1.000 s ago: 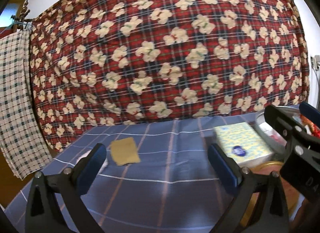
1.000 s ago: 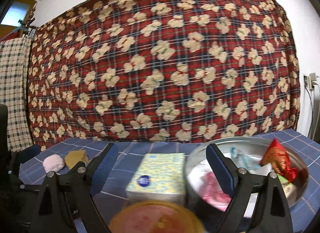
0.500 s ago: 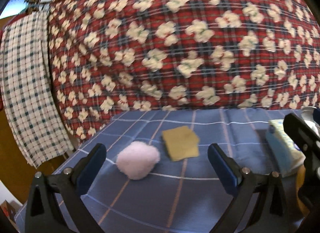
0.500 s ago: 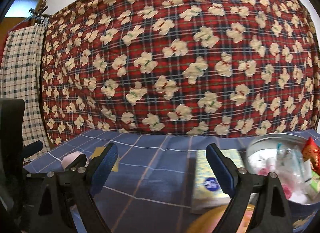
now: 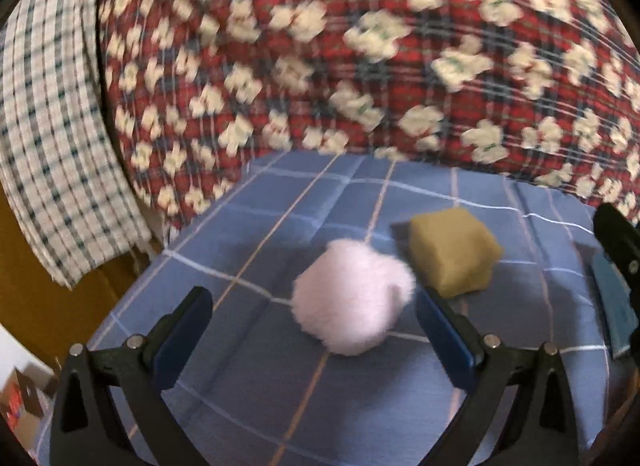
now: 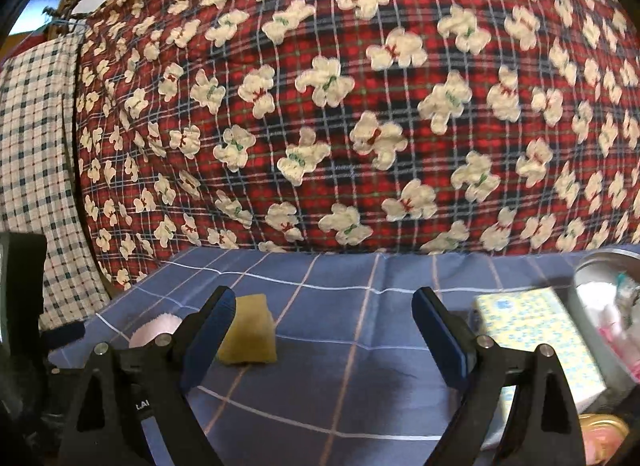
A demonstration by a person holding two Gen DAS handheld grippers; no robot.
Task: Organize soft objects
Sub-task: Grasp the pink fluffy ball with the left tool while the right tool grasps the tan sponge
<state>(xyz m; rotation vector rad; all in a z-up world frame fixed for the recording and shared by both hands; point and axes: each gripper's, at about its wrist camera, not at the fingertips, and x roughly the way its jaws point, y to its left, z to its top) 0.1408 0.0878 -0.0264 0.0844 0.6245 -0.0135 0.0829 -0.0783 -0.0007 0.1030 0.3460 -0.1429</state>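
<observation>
Left claw (image 5: 308, 330) spread wide, nothing pinched; pink pompom (image 5: 352, 302) sits on the blue checked counter (image 5: 248, 406) just past the gap, nearer its right finger. Looks lined up for a grab, angled down at it. Yellow sponge (image 5: 454, 252) just beside the pompom, far side; can't tell if they touch. Right claw (image 6: 322, 332) also spread, empty, pointing nearly level over bare cloth between sponge (image 6: 250, 340) and tissue pack (image 6: 532, 330). Steel bowl (image 6: 600, 266) at far right already holds stuff, so likely the drop target.
</observation>
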